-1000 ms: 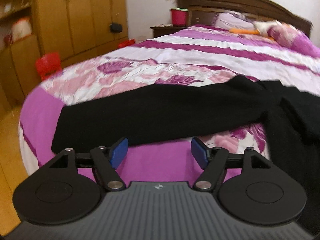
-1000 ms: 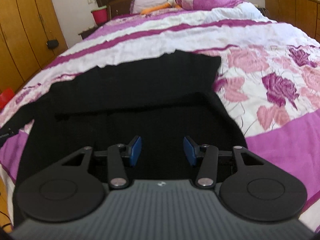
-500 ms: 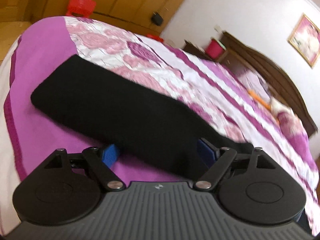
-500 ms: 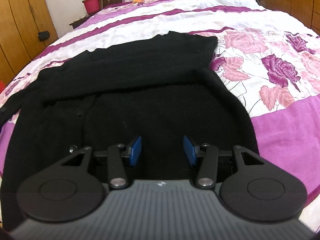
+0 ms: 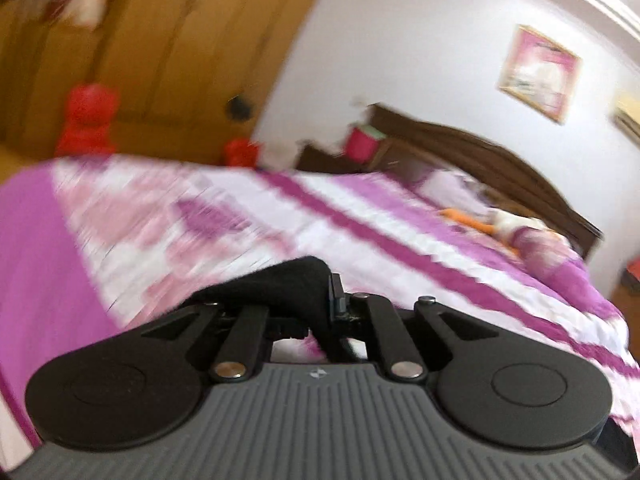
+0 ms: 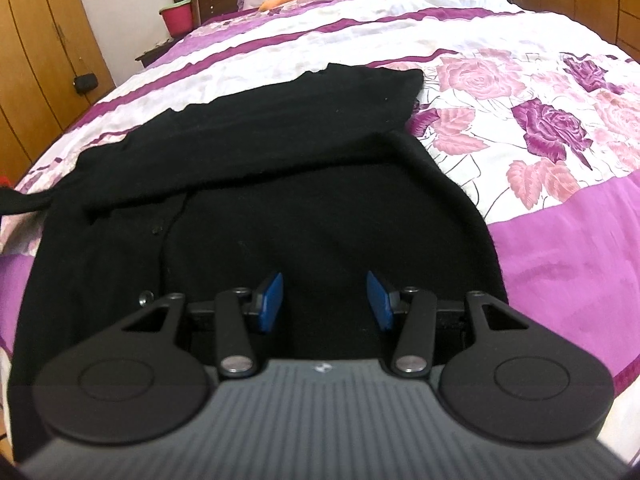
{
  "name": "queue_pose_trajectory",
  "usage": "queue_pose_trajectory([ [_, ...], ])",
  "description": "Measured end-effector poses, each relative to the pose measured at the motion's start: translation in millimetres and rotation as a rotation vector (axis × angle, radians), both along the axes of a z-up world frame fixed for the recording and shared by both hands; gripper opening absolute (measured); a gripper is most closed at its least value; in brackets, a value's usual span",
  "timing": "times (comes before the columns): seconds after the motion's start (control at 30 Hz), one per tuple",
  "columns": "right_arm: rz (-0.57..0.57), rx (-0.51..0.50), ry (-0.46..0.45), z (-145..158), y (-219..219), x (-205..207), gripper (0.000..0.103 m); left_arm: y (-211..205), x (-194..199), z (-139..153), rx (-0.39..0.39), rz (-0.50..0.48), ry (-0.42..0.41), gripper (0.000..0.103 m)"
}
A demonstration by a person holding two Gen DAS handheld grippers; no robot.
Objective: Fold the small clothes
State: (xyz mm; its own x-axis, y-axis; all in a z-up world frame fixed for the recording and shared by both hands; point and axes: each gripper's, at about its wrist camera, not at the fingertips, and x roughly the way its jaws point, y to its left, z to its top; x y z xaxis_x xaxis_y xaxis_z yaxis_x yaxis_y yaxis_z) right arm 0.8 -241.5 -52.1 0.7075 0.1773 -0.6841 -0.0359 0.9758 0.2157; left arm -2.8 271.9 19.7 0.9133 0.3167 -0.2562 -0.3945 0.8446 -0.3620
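Clamped together, the left gripper (image 5: 320,300) pinches a bunched fold of the black garment (image 6: 280,200). Blue pads (image 6: 270,300) of the right gripper (image 6: 325,300) stand apart, empty, above the garment spread on the floral bedspread (image 6: 540,100).

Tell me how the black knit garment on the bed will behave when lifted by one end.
Probably floppy: the black garment lies flat with soft folds, and its end bunches limply in the shut left claw. Likely light, yet the rest may drag across the floral bedspread.
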Motion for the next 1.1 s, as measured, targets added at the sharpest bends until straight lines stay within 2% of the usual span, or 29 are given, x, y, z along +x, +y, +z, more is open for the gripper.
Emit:
queue_pose_trajectory([
  [0.27,-0.023,0.027,-0.047,8.3,-6.4,-6.8,0.049,-79.9,17.9,55.6,0.107,-0.245,-0.074,0.010],
  [0.5,-0.037,0.057,-0.065,8.3,-16.8,-12.9,0.049,-157.2,40.5,59.5,0.123,-0.392,-0.057,0.010],
  [0.63,-0.044,0.066,-0.081,7.9,-22.9,-14.6,0.049,-201.2,55.5,47.5,0.136,-0.462,-0.026,0.010],
  [0.8,-0.060,0.091,-0.071,1.0,-32.1,-13.1,0.049,-251.8,81.7,13.3,0.189,-0.548,0.089,0.010],
  [0.93,-0.058,0.110,-0.067,-4.4,-39.3,-13.2,0.049,-275.3,96.2,-21.5,0.215,-0.582,0.173,0.010],
  [1.1,-0.054,0.135,-0.064,-10.0,-45.5,-12.2,0.048,-295.9,110.3,-50.8,0.240,-0.629,0.256,0.010],
])
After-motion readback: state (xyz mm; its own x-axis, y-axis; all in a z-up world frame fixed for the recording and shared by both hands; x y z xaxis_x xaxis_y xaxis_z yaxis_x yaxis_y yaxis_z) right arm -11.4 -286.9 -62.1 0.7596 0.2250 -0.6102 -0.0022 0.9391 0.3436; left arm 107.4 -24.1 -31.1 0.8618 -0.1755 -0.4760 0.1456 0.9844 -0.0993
